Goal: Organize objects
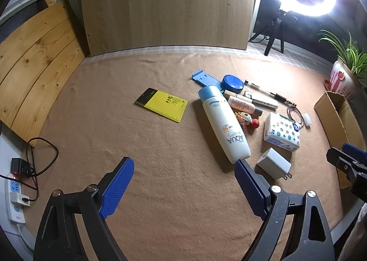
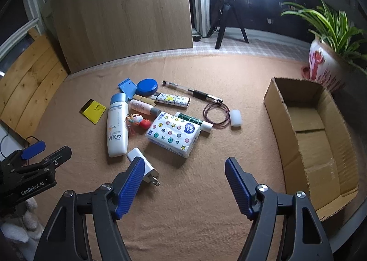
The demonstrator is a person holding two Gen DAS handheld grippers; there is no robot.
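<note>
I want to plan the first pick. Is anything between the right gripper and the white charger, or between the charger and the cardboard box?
Nothing visible blocks either path. The white charger lies beside the right gripper, and bare cloth leads to the cardboard box.

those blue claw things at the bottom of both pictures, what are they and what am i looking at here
They are two hand-held claws, each with a fisheye camera looking along its fingers. One picture is from the left claw, the other from the right claw. Both are open and hold nothing. On the brown cloth lie a white AQUA sunscreen bottle, a tissue pack, a white charger plug, a pen, a yellow notepad and other small items. To the right stands an empty cardboard box.
</note>
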